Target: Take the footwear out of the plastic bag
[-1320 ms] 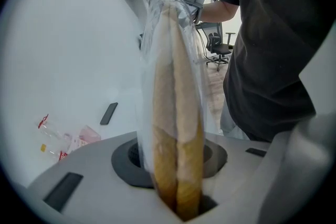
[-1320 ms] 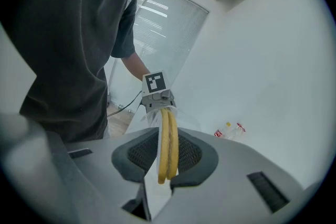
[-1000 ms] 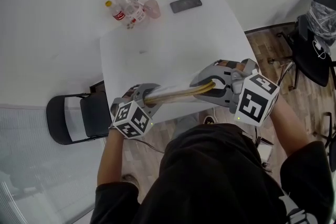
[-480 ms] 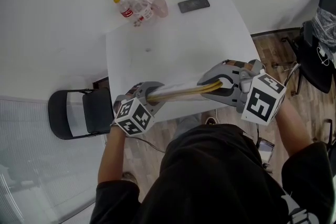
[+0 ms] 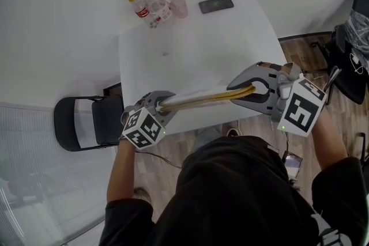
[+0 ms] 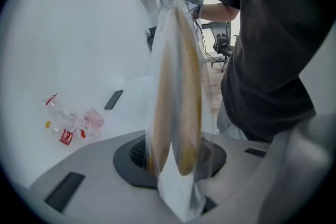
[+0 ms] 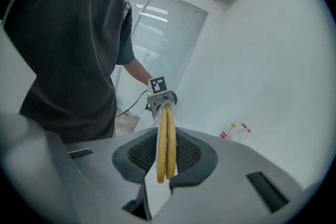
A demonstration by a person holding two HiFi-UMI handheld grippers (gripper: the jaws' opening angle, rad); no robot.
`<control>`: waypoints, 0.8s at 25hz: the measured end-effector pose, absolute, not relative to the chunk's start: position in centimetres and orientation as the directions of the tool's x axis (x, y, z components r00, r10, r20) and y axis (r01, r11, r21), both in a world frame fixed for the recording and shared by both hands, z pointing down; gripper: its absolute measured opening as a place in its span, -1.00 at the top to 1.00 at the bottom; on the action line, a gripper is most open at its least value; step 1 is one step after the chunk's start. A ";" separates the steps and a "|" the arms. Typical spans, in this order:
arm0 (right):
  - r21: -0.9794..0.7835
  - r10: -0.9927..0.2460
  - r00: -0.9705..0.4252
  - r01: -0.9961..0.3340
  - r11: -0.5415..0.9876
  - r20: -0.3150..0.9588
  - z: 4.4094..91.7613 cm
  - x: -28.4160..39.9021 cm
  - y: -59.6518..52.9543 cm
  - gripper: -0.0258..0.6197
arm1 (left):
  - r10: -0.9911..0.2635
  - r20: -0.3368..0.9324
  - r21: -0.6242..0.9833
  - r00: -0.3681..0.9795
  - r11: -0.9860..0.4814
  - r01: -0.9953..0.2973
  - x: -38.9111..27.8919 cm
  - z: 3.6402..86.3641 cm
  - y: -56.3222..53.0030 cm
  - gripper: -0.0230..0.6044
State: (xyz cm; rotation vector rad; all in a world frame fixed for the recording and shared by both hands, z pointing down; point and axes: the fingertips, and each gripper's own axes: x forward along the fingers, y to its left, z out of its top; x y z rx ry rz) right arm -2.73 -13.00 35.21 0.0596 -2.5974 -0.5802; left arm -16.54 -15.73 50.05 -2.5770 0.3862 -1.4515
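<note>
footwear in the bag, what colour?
Mustard yellow footwear, clearest in the right gripper view.

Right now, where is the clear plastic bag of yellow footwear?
Head view: the bag stretches between left gripper and right gripper, above the white table's near edge.

Bright, even, diffuse light. In the head view we see only faint, soft shadows on the white surface (image 5: pixel 190 60). Both gripper views bend strongly, with black vignetting at every corner. The plastic bag (image 6: pixel 176 86) is blurred in the left gripper view. Strip glare marks the window (image 7: pixel 157 23) at 12 o'clock in the right gripper view.
</note>
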 end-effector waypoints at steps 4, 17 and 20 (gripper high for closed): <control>0.416 -0.144 -0.883 0.063 0.907 0.447 35.5 -2.9 -13.0 0.71 | -0.300 0.820 -0.266 0.488 -0.954 -0.139 -16.6 50.4 -15.8 0.55; 0.414 -0.129 -0.880 0.081 0.907 0.457 35.0 -1.8 -12.8 0.71 | -0.304 0.795 -0.250 0.525 -0.953 -0.172 -15.6 49.8 -15.7 0.55; 0.414 -0.128 -0.875 0.088 0.906 0.468 35.3 -2.6 -12.6 0.71 | -0.306 0.800 -0.260 0.516 -0.952 -0.162 -16.4 50.2 -15.5 0.55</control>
